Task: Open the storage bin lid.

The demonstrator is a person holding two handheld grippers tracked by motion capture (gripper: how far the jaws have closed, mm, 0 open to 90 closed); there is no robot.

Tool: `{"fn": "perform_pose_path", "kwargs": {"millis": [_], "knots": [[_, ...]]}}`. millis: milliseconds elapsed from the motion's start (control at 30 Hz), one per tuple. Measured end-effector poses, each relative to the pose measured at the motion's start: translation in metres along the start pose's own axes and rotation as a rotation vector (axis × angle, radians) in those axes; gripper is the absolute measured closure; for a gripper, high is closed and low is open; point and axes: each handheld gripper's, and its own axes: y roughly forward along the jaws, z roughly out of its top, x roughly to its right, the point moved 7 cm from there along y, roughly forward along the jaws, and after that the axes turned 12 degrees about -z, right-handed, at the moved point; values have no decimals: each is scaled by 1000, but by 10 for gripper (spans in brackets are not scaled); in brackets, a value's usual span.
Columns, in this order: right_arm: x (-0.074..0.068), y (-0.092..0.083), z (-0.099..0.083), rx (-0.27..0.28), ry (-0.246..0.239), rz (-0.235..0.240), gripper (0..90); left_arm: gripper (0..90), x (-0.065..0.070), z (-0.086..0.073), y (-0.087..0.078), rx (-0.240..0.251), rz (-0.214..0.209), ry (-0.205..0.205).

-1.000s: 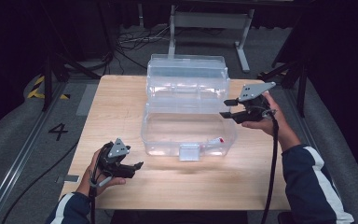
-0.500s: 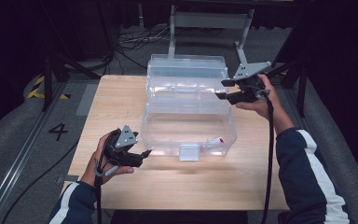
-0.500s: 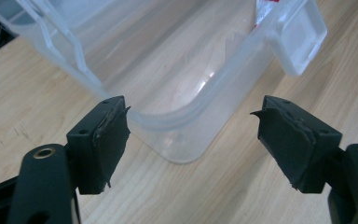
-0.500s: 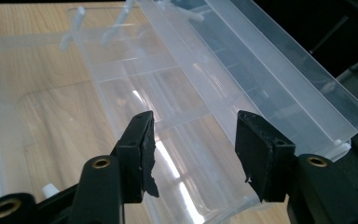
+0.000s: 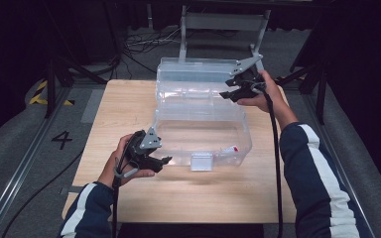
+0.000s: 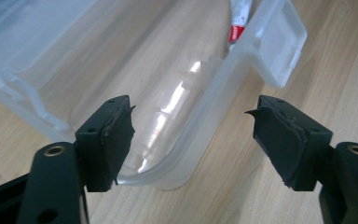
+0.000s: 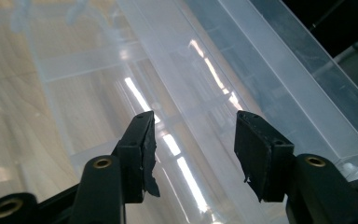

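Note:
A clear plastic box (image 5: 203, 141) stands on the wooden table, its lid (image 5: 198, 77) swung up at the back. Inside, by the front right corner, lies a small red-and-white tube (image 5: 230, 148). My left gripper (image 5: 164, 161) is at the box's front left corner. In the left gripper view its jaws (image 6: 191, 135) stand apart and have just been closing, with the rounded corner rim (image 6: 191, 161) between them and untouched. The front latch (image 6: 279, 42) lies beyond. My right gripper (image 5: 226, 89) hovers at the lid's right end, open (image 7: 193, 154), with the lid (image 7: 261, 70) just beyond its pads.
Bare tabletop (image 5: 124, 114) lies to the left of the box and in front of it. A grey metal stand (image 5: 218, 25) and loose cables sit on the floor behind the table. A "4" (image 5: 62, 139) is marked on the floor at the left.
The left gripper has moved right and a little up, to the box's front left corner. The right gripper has travelled back along the box's right side to the lid's end.

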Motion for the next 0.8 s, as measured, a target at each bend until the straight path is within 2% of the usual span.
{"fn": "perform_pose_path", "kwargs": {"millis": [100, 200, 267, 300, 367, 400, 433, 467, 533, 567, 633, 667, 733, 800], "knots": [[1, 8, -1, -25, 3, 6, 498, 327, -2, -1, 7, -45, 4, 11], [2, 12, -2, -45, 6, 14, 510, 366, -3, -1, 11, -57, -9, 14], [3, 15, -3, -55, 4, 11, 528, 393, -6, -2, 15, -84, -19, 18], [2, 16, -4, -66, -1, 24, 543, 404, -7, -2, 17, -89, -22, 19], [2, 17, -4, -75, -13, 19, 547, 447, -7, -2, 18, -96, -28, 18], [3, 18, -5, -86, -23, 13, 557, 447, -8, -2, 20, -105, -33, 25], [1, 20, -5, -94, -29, 18, 569, 484, -8, -2, 23, -119, -32, 33], [1, 20, -5, -95, -34, 16, 578, 502, -8, -2, 26, -141, -51, 48], [1, 21, -4, -92, -39, 8, 595, 528, -7, -2, 28, -158, -59, 58], [1, 22, -3, -103, -62, -4, 639, 587, -7, -2, 30, -175, -71, 68], [1, 22, -2, -109, -75, -10, 661, 603, -6, -1, 35, -212, -90, 86], [1, 23, 0, -127, -110, -19, 681, 641, -6, 0, 37, -227, -91, 97], [0, 24, 1, -151, -146, -27, 693, 665, -5, 1, 42, -254, -97, 109], [-3, 26, 6, -181, -184, -18, 715, 716, -7, 1, 44, -280, -74, 116]]}}
